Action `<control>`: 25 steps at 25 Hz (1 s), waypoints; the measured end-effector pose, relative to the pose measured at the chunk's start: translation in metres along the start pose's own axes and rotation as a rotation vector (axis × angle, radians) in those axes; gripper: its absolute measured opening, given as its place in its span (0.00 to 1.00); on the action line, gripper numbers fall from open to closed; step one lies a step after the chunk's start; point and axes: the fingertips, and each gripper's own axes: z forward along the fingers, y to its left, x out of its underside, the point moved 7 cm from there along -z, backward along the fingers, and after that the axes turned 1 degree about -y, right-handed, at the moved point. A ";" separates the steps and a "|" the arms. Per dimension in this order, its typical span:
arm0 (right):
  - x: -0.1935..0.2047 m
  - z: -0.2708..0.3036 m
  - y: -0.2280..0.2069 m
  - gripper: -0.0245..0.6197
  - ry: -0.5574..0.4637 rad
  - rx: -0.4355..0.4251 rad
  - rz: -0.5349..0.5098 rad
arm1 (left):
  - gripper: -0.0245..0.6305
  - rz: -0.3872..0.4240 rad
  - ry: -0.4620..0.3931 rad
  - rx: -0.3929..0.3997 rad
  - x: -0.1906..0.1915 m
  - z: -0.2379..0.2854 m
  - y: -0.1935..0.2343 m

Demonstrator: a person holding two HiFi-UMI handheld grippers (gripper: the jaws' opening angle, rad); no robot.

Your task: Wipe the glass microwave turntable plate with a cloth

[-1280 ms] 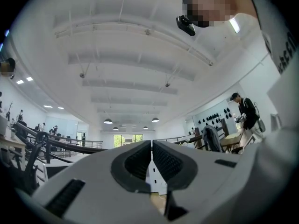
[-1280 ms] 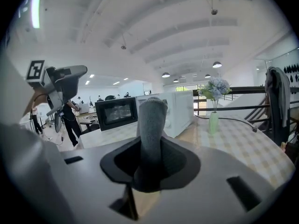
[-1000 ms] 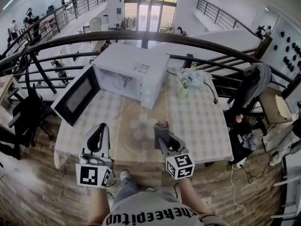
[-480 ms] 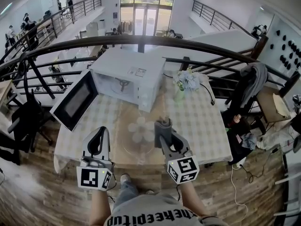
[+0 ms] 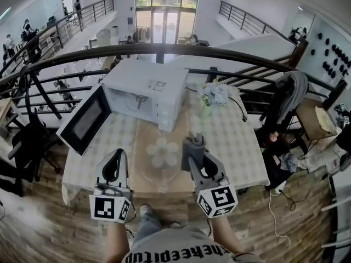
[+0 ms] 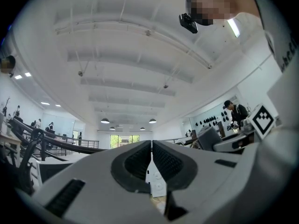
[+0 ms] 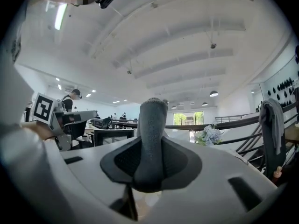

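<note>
Glass turntable plate [image 5: 160, 170], clear and round

White left gripper [image 5: 116, 153], right gripper [image 5: 194, 149], black-patterned marker cubes [image 5: 109, 206], grey lettered shirt [image 5: 181, 251]

Clear glass plate [image 5: 159, 171] flat, grey cloth [image 5: 193, 146] upright

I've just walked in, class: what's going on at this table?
A person stands at a checked table with a gripper in each hand. The right gripper is shut on a grey cloth, raised above the glass turntable plate, which lies on the table in front of the open microwave. The left gripper is shut and empty. The cloth does not appear to touch the plate.
</note>
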 end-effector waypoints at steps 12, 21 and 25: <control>-0.023 -0.021 0.002 0.20 -0.068 0.034 -0.037 | 0.06 -0.002 -0.011 0.012 -0.008 -0.006 -0.007; -0.027 -0.033 0.001 0.20 -0.091 0.056 -0.042 | 0.06 0.003 -0.012 0.020 -0.011 -0.010 -0.015; -0.029 -0.034 0.000 0.20 -0.092 0.056 -0.035 | 0.06 0.004 -0.009 0.018 -0.013 -0.010 -0.015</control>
